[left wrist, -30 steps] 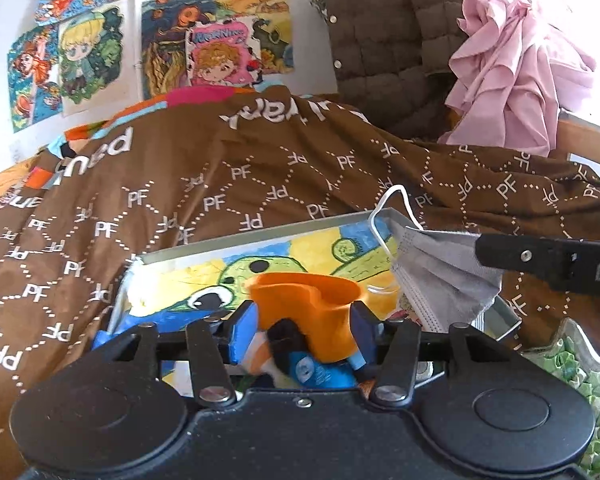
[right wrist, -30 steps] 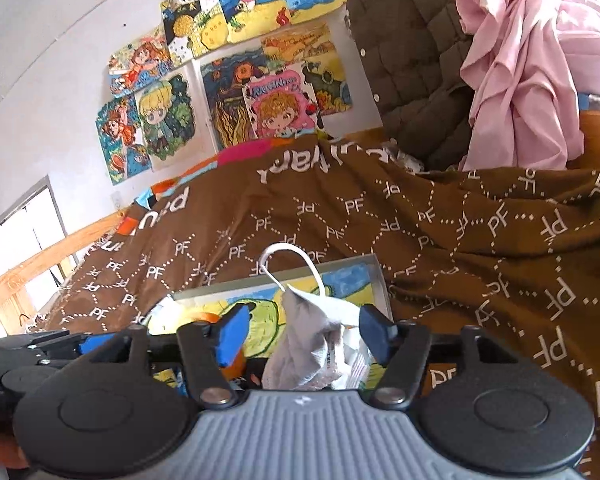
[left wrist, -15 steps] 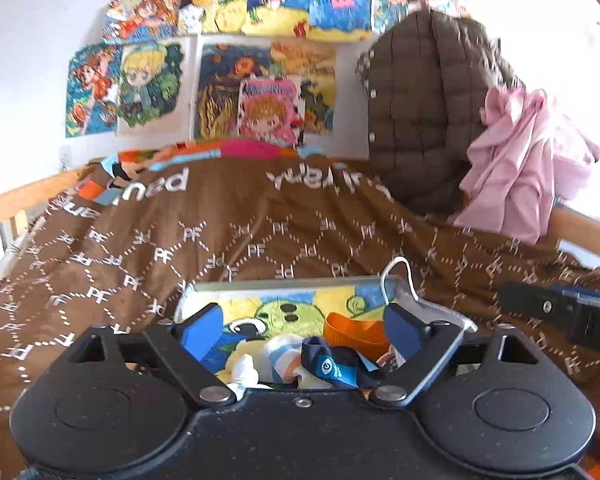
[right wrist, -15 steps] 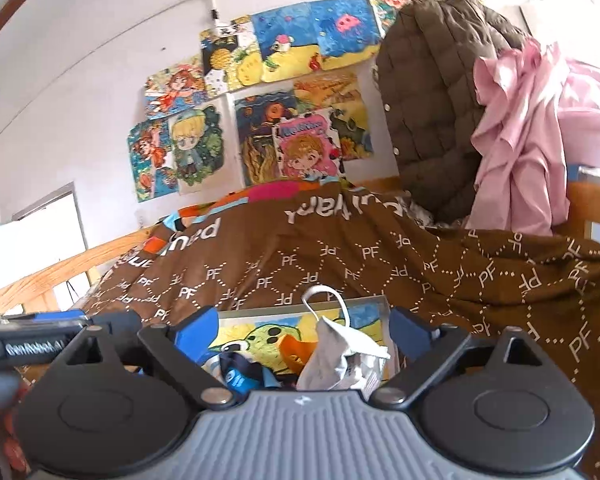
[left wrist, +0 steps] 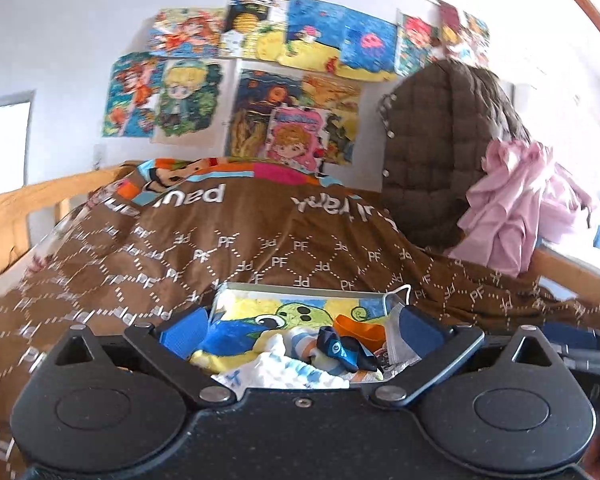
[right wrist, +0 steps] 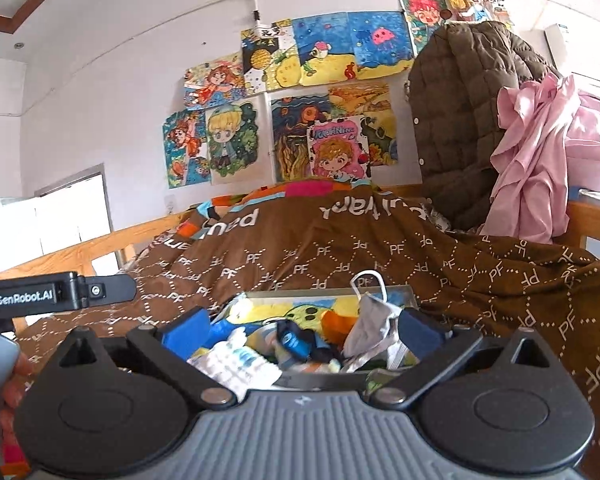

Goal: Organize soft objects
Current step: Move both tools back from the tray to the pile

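**Left wrist and right wrist views: both grippers wide open over the filled tin**

Left wrist view: left gripper (left wrist: 300, 330), its jaws just opened wide, nothing pressed between the 2 blue pads (left wrist: 184, 332). Just ahead and below sits a shallow metal tin (left wrist: 300, 289) on a brown blanket (left wrist: 260, 240). Inside it, between the fingers: a grey face mask (left wrist: 394, 322) at the right end with its ear loop over the rim, an orange piece (left wrist: 360, 330), a dark blue strap (left wrist: 342, 350), a white-and-blue cloth (left wrist: 284, 372) nearest.

Right wrist view: right gripper (right wrist: 302, 330), jaws also just opened wide and empty. The mask (right wrist: 370, 328) stands crumpled just inside the right finger, not gripped. Left of the gripper, the other gripper's black body (right wrist: 40, 294) shows, held by a hand (right wrist: 12, 380). Beyond the tin hang a brown quilted jacket (right wrist: 460, 120) and pink cloth (right wrist: 540, 160).
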A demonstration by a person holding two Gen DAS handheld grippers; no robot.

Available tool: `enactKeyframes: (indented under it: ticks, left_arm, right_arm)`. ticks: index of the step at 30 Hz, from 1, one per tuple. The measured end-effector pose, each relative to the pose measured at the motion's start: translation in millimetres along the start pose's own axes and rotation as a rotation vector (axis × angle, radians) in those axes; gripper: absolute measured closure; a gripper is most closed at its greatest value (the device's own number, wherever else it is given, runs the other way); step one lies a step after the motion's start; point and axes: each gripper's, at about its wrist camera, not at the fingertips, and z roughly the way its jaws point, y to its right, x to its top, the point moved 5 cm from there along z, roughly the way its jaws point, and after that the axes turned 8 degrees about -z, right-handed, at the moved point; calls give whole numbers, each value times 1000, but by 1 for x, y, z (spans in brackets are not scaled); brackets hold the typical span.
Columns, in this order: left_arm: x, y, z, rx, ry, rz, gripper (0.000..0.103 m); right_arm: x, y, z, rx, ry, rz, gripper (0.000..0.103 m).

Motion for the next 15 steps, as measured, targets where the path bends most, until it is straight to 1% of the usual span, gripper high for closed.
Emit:
enactKeyframes:
  ticks: [4, 8, 12, 15]
  left_arm:
    - [-6, -15, -22, 15, 5, -26, 1]
    - [-14, -32, -36, 42, -16, -32, 1]
    - [-21, -52, -43, 85, -49, -29, 1]
    - [-26, -66, -45, 123, -58, -36, 1]
  right_arm:
    - [-4, -15, -14, 7, 8, -2, 0]
    - [-8, -28, -22, 12, 3, 2, 0]
    - [-20, -39, -17, 19, -44, 24, 0]
    - [-28, -46, -11, 30, -79, 24, 0]
